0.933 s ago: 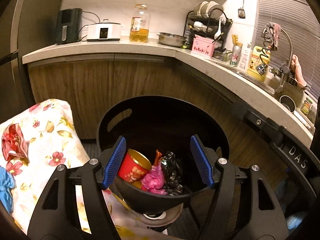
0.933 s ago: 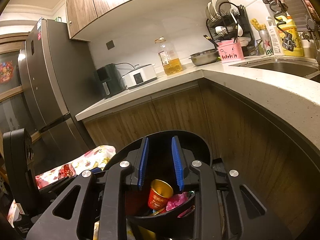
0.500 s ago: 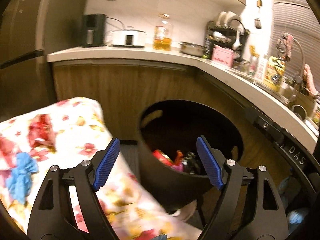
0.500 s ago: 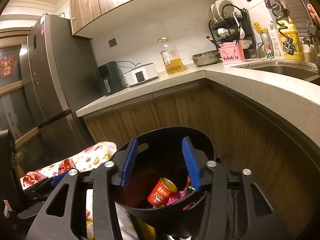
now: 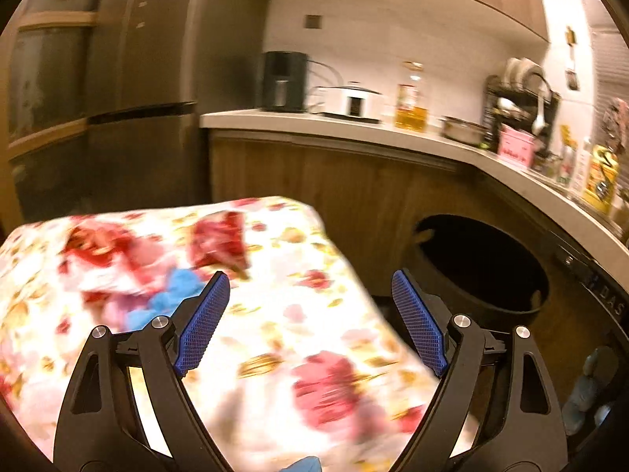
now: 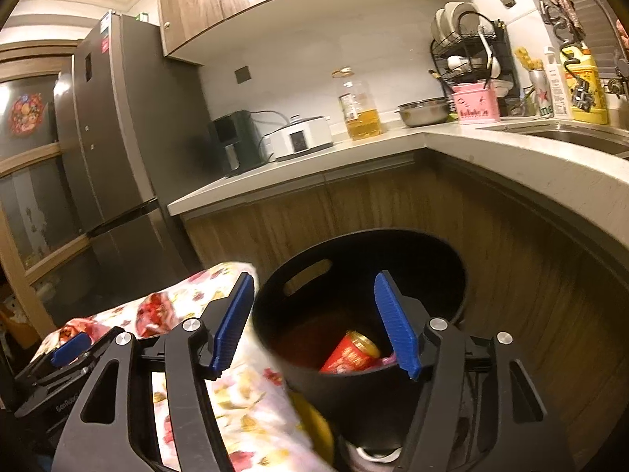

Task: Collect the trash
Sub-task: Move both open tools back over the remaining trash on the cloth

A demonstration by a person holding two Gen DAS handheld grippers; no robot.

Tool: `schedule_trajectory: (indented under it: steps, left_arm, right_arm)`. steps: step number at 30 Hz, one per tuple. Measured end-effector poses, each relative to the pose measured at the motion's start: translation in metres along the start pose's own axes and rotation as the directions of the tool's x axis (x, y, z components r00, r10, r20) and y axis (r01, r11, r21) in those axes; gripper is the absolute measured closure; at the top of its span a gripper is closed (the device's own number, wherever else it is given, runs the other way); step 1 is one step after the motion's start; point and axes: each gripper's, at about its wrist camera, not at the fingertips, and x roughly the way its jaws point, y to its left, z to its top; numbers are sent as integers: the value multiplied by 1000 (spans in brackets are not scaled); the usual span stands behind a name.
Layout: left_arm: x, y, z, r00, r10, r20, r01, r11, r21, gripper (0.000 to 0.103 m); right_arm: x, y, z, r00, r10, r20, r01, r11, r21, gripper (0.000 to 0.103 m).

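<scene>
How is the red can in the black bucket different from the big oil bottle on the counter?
The red can lies tilted down in the black bucket; the oil bottle stands upright on the counter. The can is red with a gold rim; the bottle is clear, with yellow oil low inside. Both carry a label.

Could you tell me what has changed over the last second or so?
The left gripper swung left from the black bin to above the floral cloth, jaws opening. The right gripper is opening over the bin, nothing between its pads. The red can stayed inside.
</scene>
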Motion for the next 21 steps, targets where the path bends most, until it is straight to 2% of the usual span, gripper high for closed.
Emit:
schedule_trajectory:
  steps: [7,13,21]
  left_arm:
    - [-22,63,-11,989,147,16,-146,988,-40,20]
    - [-30,112,-13,973,230,6,-229,970,-87,20]
    - [-29,165,-7,960,281,12,-277,950,-146,20]
  right_arm:
    - [3,46,-16,997,71,-21,-72,996,-44,39]
    - [6,86,-31,990,130,-45,-134,987,-88,39]
    - [15,130,-43,979,189,-73,-196,973,-120,39]
